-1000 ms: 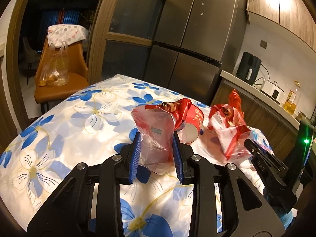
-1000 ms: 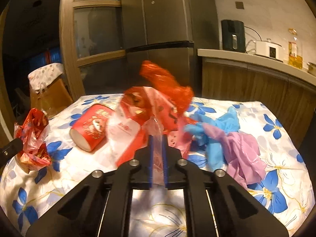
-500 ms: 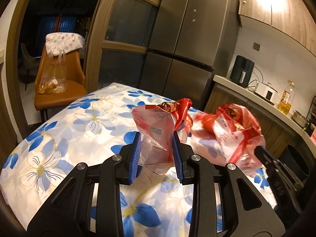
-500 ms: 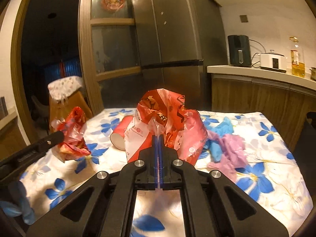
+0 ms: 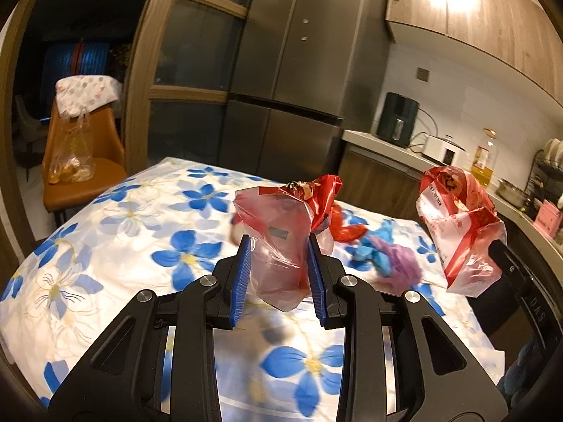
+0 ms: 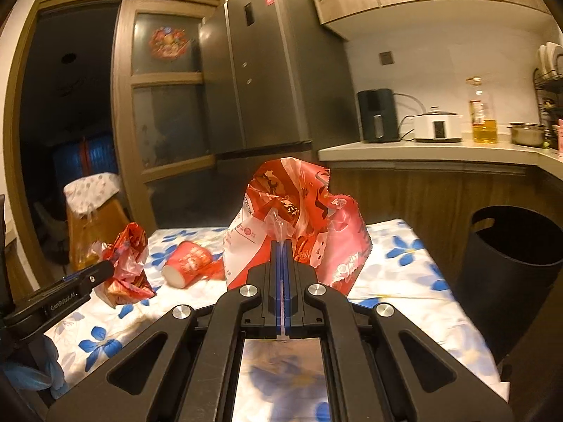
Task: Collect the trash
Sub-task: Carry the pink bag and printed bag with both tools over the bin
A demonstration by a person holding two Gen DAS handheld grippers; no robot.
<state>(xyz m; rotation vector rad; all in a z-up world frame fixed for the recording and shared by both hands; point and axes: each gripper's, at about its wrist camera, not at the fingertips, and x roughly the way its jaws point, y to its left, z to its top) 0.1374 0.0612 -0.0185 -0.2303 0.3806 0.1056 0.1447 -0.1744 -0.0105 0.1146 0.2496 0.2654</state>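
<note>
Both claws have risen since a second ago, and each crumpled bundle of plastic that sat low over the cloth now hangs clear of it. The left claw (image 5: 279,277) has its blue pads pressed against the sides of a crumpled pink and red plastic wrapper (image 5: 281,235), which bulges between them and stands above the floral blue-and-white tablecloth (image 5: 116,246) covering the tabletop. The right claw (image 6: 282,281) has its blue pads nearly together, pinching a thin twisted neck of a red and white printed plastic bag (image 6: 299,218) that balloons upward and forward of the fingertips.

From the left wrist view, that same bag appears to the right, lifted above the cloth's edge. From the right wrist view, the left claw's wrapper shows at the lower left, held off the cloth.

On the cloth between the two bundles lies a red paper cup (image 6: 186,262) on its side, its white open mouth toward the camera, touching a scrap of red plastic beside it. Farther along the cloth in the left wrist view lie a crumpled blue glove (image 5: 374,246) and a crumpled purple glove (image 5: 404,263), just beside each other.

A black round trash bin (image 6: 510,246) stands beyond the right edge of the tabletop, its mouth open upward, well apart from both bundles.
</note>
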